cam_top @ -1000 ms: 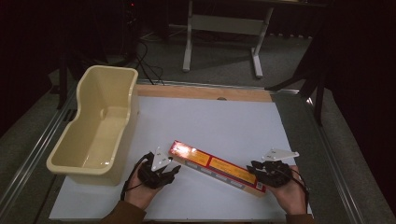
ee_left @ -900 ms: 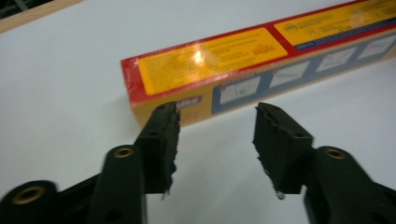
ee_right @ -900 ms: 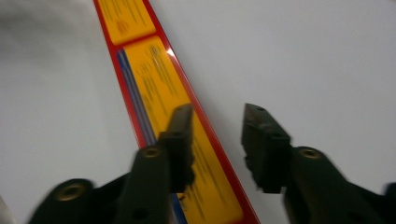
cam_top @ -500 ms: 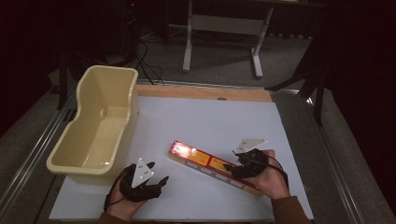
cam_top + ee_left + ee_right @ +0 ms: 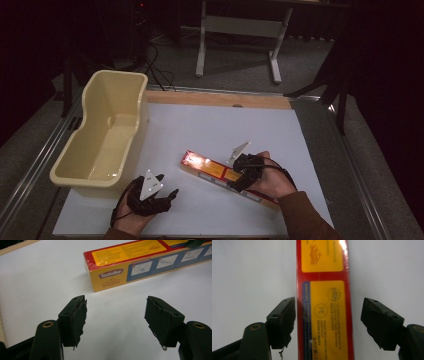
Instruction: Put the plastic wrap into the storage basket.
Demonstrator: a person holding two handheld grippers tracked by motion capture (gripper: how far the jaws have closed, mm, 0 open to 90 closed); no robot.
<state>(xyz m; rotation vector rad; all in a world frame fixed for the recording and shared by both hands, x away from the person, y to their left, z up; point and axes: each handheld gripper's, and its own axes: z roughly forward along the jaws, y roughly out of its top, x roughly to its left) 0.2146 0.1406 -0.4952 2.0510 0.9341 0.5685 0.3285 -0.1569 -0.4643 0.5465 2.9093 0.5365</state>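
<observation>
High view showed the long box (image 5: 220, 172) lying near the table's (image 5: 210, 125) front edge; your right gripper (image 5: 328, 322) straddled it, jaws spread, while your left gripper (image 5: 116, 320) sat spread just short of its end.

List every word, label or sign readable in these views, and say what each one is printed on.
"Sodolike": white lettering on a red badge, on the yellow end of the long box.
"INSTRUCTIONS": heading on the box's blue side panel, left gripper view.
"PE": in a circle on the box's yellow top panel, between the open right tongs.
The remaining fine print on the box is too small or blurred to read.
</observation>
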